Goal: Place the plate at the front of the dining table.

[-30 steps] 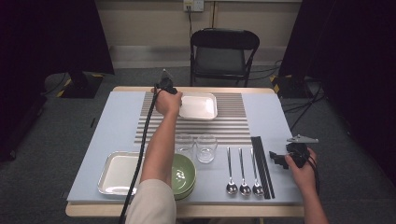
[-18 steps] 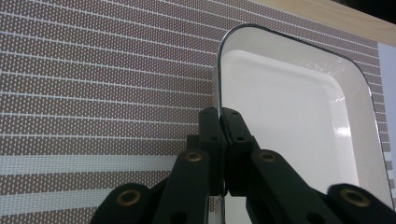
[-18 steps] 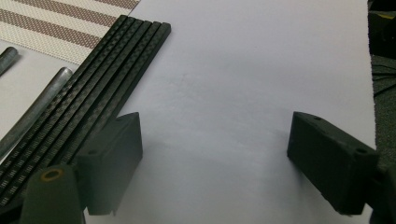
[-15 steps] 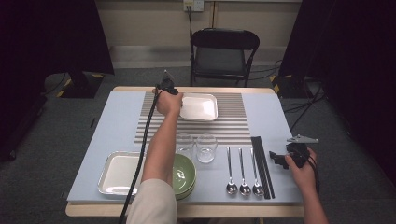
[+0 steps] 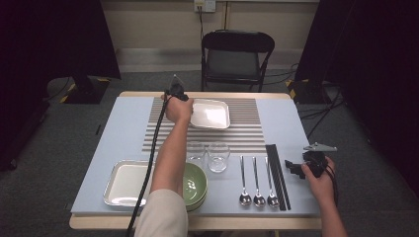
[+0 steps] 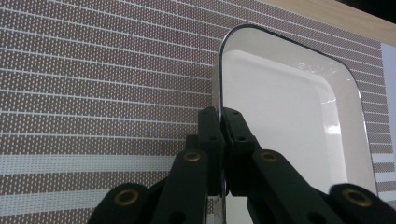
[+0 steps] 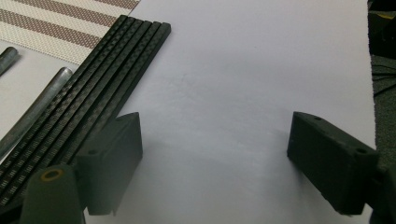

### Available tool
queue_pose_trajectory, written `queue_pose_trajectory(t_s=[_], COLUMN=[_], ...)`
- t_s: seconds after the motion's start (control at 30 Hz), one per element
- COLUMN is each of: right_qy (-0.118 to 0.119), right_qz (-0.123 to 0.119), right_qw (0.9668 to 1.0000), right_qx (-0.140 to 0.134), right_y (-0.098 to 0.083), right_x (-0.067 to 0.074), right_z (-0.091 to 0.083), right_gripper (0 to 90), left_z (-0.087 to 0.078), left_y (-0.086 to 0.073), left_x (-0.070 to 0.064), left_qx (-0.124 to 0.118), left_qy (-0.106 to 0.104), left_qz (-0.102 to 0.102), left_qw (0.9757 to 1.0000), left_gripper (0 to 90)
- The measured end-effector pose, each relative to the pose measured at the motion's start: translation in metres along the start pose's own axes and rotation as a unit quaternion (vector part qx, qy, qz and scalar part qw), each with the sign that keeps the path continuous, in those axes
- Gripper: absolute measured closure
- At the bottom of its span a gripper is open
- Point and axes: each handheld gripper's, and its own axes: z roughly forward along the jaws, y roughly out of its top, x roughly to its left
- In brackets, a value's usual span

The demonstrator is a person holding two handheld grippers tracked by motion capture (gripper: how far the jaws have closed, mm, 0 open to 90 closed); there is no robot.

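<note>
**Left gripper pinching the rim of the white tray**

The left gripper [image 6: 223, 122] is seen with its jaws pressed together on the near edge of the white tray [image 6: 280, 116]; the thin rim is caught between the two black pads. The tray extends ahead and to the right of the jaws and lies on the striped mat [image 6: 93, 84], which spreads to their left. In the high view, the left gripper [image 5: 184, 98] is found at the tray's [image 5: 212, 114] left edge, at the far side of the table [image 5: 123, 128]. Whether the gripped edge is raised off the mat cannot be told with certainty.

The right gripper [image 7: 215, 154] is shown with its jaws spread wide and nothing between them; bare table [image 7: 243, 70] lies ahead. The black chopsticks [image 7: 107, 79] lie just beside its left jaw, and spoon handles [image 7: 32, 112] are seen farther to that side. In the high view, the right gripper [image 5: 296, 169] is held near the table's right edge, just right of the chopsticks [image 5: 276, 175].
</note>
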Motion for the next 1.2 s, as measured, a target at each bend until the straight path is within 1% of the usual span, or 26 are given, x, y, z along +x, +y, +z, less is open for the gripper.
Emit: queue_pose_trajectory(t_s=[0.07,0.17,0.23,0.5,0.63,0.67,0.7,0.8,0.83,0.93,1.0,1.03,1.2], right_qy=[0.000,0.001,0.001,0.000,0.000,0.000,0.000,0.000,0.000,0.000,0.000,0.001,0.000], right_qz=[0.000,0.000,0.000,0.000,0.000,0.000,0.000,0.000,0.000,0.000,0.000,0.000,0.000], right_qw=[1.0000,1.0000,1.0000,1.0000,1.0000,1.0000,1.0000,1.0000,1.0000,1.0000,1.0000,1.0000,1.0000], right_qx=[0.000,0.000,0.000,0.000,0.000,0.000,0.000,0.000,0.000,0.000,0.000,0.000,0.000], right_y=[0.0000,0.0000,0.0000,0.0000,0.0000,0.0000,0.0000,0.0000,0.0000,0.0000,0.0000,0.0000,0.0000], right_x=[0.0000,0.0000,0.0000,0.0000,0.0000,0.0000,0.0000,-0.0001,-0.0001,-0.0001,-0.0001,0.0000,0.0000], right_z=[0.0000,0.0001,0.0000,0.0000,0.0000,0.0000,0.0000,0.0000,0.0000,0.0000,0.0000,0.0001,0.0000], right_gripper=[17.0,17.0,17.0,17.0,17.0,17.0,17.0,17.0,17.0,17.0,17.0,17.0,17.0], left_z=[-0.0001,0.0013,0.0006,0.0005,0.0016,0.0015,0.0022,0.0027,0.0024,0.0033,0.0028,0.0035,0.0030], left_y=[0.0002,0.0001,0.0006,0.0006,0.0001,0.0000,-0.0002,-0.0002,-0.0002,-0.0006,-0.0003,-0.0006,-0.0001], left_x=[0.0007,0.0010,0.0020,0.0018,0.0013,0.0017,0.0012,0.0007,0.0015,0.0009,0.0012,0.0007,0.0024], left_qx=[0.003,0.000,0.004,0.003,0.001,0.003,0.000,0.001,0.007,0.004,0.006,0.001,0.005], left_qy=[0.001,0.002,0.002,0.002,0.004,0.005,0.006,0.004,0.003,0.005,0.006,0.007,0.005], left_qz=[0.004,0.000,0.002,0.003,0.000,0.003,0.001,0.002,0.007,0.003,0.006,-0.003,0.000], left_qw=[1.0000,1.0000,1.0000,1.0000,1.0000,1.0000,1.0000,1.0000,0.9999,1.0000,0.9999,1.0000,1.0000], left_gripper=[87.4,87.3,87.2,86.3,86.2,86.2,86.0,85.6,85.5,85.3,85.0,84.9,84.9])
